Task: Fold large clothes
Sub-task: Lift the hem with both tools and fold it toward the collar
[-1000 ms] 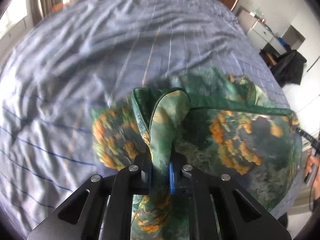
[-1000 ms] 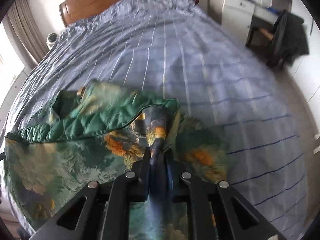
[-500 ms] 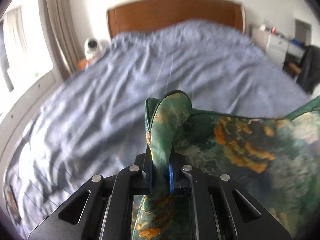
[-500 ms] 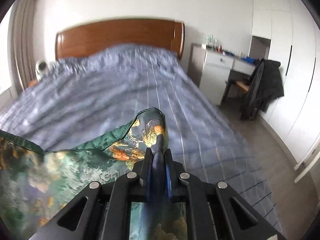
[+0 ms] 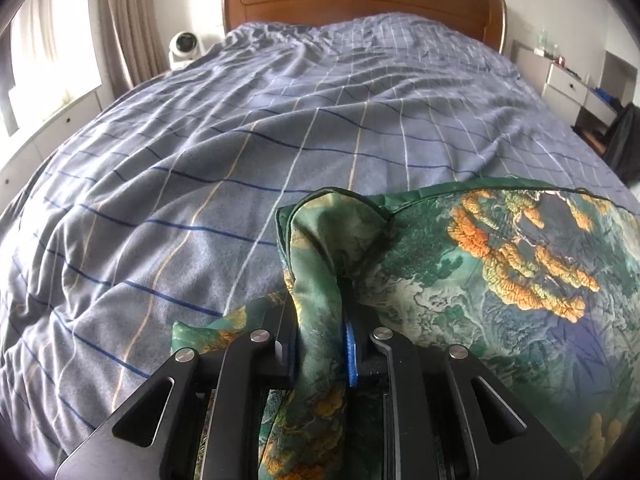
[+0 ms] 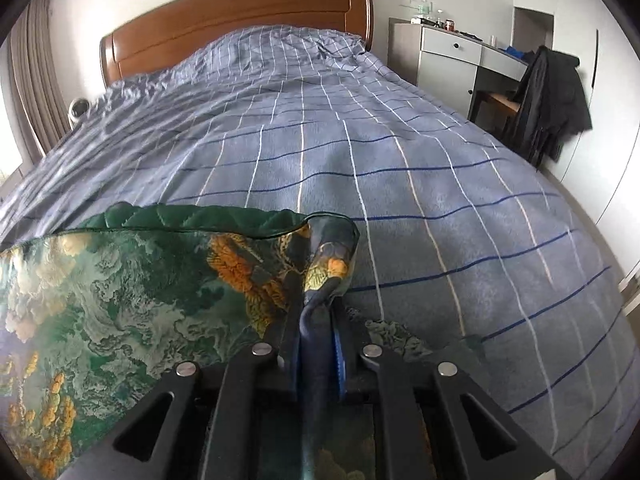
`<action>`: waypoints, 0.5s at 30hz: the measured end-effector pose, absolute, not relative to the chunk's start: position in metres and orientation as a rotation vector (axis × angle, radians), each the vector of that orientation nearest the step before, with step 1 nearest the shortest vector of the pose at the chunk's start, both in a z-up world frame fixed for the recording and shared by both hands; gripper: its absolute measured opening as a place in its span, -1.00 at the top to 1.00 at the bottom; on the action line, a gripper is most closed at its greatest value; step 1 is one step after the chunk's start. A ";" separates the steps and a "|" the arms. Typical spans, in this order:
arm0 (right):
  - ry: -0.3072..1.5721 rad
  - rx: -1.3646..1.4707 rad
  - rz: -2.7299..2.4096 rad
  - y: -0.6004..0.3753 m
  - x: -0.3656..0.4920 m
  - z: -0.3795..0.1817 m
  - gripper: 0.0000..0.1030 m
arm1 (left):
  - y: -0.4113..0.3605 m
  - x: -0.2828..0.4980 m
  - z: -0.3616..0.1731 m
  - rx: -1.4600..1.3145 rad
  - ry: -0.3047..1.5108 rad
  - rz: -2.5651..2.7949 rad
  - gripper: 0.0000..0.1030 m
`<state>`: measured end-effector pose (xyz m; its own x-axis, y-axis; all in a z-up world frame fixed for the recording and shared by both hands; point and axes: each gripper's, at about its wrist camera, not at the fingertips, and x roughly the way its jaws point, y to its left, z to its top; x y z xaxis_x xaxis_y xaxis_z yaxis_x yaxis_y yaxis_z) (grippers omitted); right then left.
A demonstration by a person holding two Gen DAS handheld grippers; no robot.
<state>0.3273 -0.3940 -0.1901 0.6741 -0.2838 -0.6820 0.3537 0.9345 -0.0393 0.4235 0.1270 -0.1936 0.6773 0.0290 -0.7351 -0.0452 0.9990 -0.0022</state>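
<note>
A large green garment (image 5: pixel 500 280) with an orange and cream landscape print and a quilted dark green lining hangs stretched between my two grippers above the near end of the bed. My left gripper (image 5: pixel 320 320) is shut on its left corner, a fold of cloth bunched between the jaws. My right gripper (image 6: pixel 316 320) is shut on the right corner of the garment (image 6: pixel 120 300). The top hem runs taut and level between them. The cloth below the grippers is hidden.
The bed (image 5: pixel 280 120) has a blue checked cover and a wooden headboard (image 6: pixel 240 12). A white fan (image 5: pixel 184 46) stands at the left by the curtain. A grey dresser (image 6: pixel 452 60) and a chair with a black coat (image 6: pixel 548 104) stand to the right.
Both grippers have lifted the garment off the bed and tilted up to face the headboard. The cloth, crumpled a second ago, now hangs stretched between them.
</note>
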 end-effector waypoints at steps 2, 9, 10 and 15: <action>0.737 0.125 -0.347 -0.395 0.325 -0.193 0.70 | 0.128 0.423 -0.194 -0.027 0.823 0.039 0.66; 0.731 0.153 -0.332 -0.398 0.329 -0.196 0.68 | 0.131 0.423 -0.197 -0.050 0.819 0.027 0.66; 0.729 0.156 -0.331 -0.398 0.330 -0.196 0.68 | 0.131 0.423 -0.198 -0.051 0.818 0.026 0.66; 0.723 0.173 -0.323 -0.401 0.329 -0.198 0.66 | 0.131 0.424 -0.199 -0.052 0.817 0.025 0.65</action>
